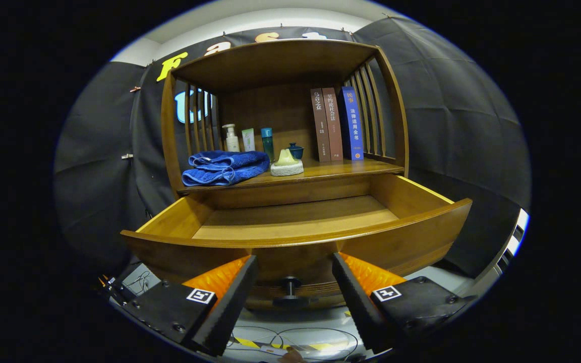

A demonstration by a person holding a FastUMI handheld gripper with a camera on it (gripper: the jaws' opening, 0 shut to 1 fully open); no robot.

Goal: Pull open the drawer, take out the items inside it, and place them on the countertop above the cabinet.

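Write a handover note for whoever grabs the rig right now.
Gripper: open, empty, fingers either side of the knob without touching it.
Drawer: pulled out; the part of its floor in view is bare.
Countertop: towel and a small pale item lie on it, with bottles and books behind.
Done: drawer open, and apparently unloaded.
Left: check the near floor behind the front panel, which is hidden.

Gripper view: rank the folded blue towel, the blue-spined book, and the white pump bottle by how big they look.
1. Folded blue towel, largest.
2. Blue-spined book.
3. White pump bottle, smallest; it stands further back, so this is uncertain.
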